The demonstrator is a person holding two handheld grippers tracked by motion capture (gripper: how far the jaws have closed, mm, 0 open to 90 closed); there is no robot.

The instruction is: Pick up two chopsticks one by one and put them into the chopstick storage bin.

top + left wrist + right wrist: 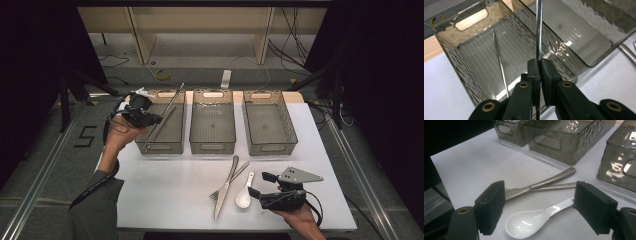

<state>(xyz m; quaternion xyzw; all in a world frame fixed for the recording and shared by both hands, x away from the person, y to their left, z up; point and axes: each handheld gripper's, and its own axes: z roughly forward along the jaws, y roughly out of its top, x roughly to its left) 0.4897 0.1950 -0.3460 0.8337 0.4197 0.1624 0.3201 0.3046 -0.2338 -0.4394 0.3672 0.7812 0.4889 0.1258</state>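
The left gripper is at the upper left of the high view, over the left bin. Its jaws are clamped on a metal chopstick, which rises from the jaws toward the upper right, over the bin's far rim. In the left gripper view, the chopstick runs straight up from the closed jaws to the top edge of the frame, with the left bin behind it. A second chopstick lies slanted inside that bin, in the centre-left of the frame; in the high view it lies diagonally across the bin floor.

The right gripper is at the lower right of the high view, resting low at the table. Its jaws stand wide apart and grip nothing. In the right gripper view, the white spoon lies between the two jaw pads at the bottom centre, bowl toward the left pad and handle reaching the right pad. Whether the pads touch it cannot be told.

The knife and fork lie crossed at the lower centre of the high view, just left of the spoon. The middle bin and right bin stand in a row with the left bin across the upper centre.
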